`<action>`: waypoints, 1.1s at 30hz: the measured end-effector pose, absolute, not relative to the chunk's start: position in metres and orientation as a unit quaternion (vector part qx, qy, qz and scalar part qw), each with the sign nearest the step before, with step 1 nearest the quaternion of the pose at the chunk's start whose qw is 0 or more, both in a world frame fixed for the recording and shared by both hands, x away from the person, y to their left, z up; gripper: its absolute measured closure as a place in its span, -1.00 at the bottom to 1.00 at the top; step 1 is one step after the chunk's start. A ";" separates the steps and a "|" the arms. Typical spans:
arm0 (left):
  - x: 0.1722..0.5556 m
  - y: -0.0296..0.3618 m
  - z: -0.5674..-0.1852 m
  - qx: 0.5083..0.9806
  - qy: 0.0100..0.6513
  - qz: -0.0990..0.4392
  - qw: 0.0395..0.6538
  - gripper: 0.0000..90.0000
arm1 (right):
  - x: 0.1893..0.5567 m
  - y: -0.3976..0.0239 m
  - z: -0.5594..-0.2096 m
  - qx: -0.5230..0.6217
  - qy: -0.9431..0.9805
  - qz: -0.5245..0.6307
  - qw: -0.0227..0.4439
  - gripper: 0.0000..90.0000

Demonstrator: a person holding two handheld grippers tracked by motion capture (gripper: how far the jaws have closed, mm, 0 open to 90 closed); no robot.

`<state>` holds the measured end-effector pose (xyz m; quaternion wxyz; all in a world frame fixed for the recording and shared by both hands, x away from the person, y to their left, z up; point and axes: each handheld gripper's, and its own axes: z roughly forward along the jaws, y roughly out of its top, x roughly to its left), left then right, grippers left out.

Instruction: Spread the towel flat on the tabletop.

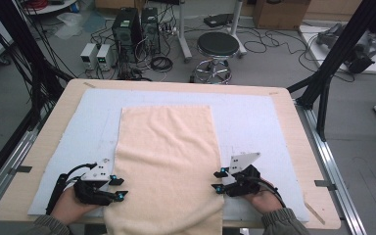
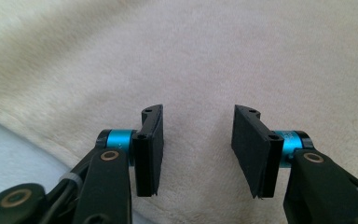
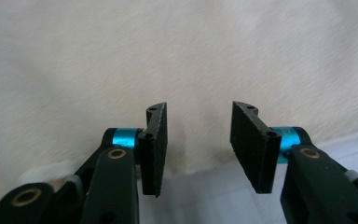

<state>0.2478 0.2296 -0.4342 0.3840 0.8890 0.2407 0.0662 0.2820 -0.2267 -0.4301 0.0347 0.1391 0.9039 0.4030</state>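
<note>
towel [image 1: 169, 166], cream, lies flat on pale mat [image 1: 254, 122] mid-table, near end hanging over front edge. left gripper [image 1: 119, 188] at its left edge, right gripper [image 1: 217, 180] at right edge; both w/ jaws apart, nothing pinched btwn them.

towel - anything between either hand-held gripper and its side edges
Nothing visible. The left hand-held gripper and the right hand-held gripper stand open right at the side edges of the cream towel, with only bare towel between their jaws.
</note>
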 end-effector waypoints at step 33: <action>0.225 0.244 -0.417 0.868 0.246 0.085 0.424 0.44 | 0.227 -0.216 -0.398 0.063 0.875 0.479 0.042 0.52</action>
